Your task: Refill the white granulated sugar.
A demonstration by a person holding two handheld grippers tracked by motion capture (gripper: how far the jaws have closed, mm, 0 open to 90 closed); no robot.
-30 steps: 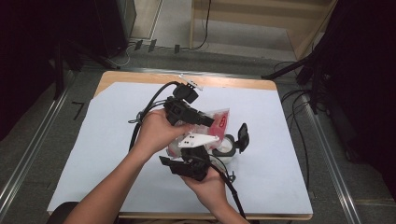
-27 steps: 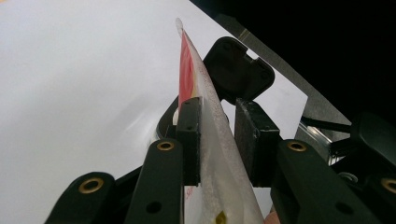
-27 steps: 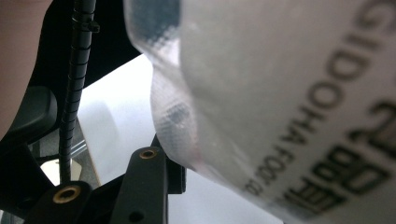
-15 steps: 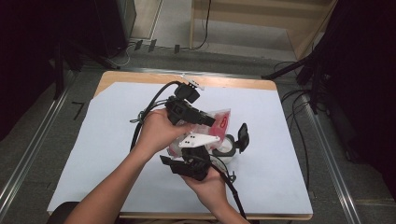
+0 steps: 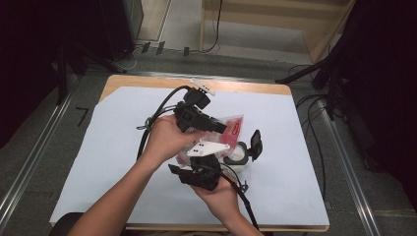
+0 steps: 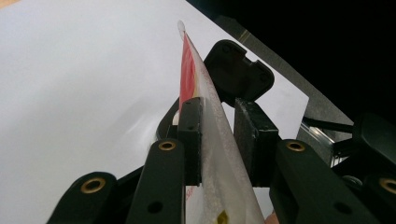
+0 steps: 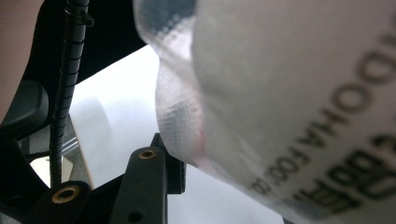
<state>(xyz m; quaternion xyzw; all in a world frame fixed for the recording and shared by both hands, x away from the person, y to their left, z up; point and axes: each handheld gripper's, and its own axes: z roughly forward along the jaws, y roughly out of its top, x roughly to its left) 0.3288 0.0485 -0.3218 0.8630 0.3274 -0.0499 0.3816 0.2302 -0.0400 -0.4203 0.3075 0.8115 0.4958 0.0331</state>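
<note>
We see a surface (image 5: 98,162) covered with a white sheet filling the middle of the high view, and above its centre we hold a clear plastic pouch (image 5: 231,125) with a red printed end between both tools. The left gripper (image 5: 216,125), at the centre of the frame, is clamped on the pouch, whose film runs pinched between its pads in the left gripper view. The right gripper (image 5: 209,160), just below it, has the pouch's printed body bulging across its camera; we cannot tell whether it is clenched on the film. A white cup with a black flip lid (image 5: 246,150) sits just right of the tools. We judge that the slick film could slip from the left pads, or the pouch could knock the cup. The pouch's long axis runs roughly left to right, red end toward the right.
</note>
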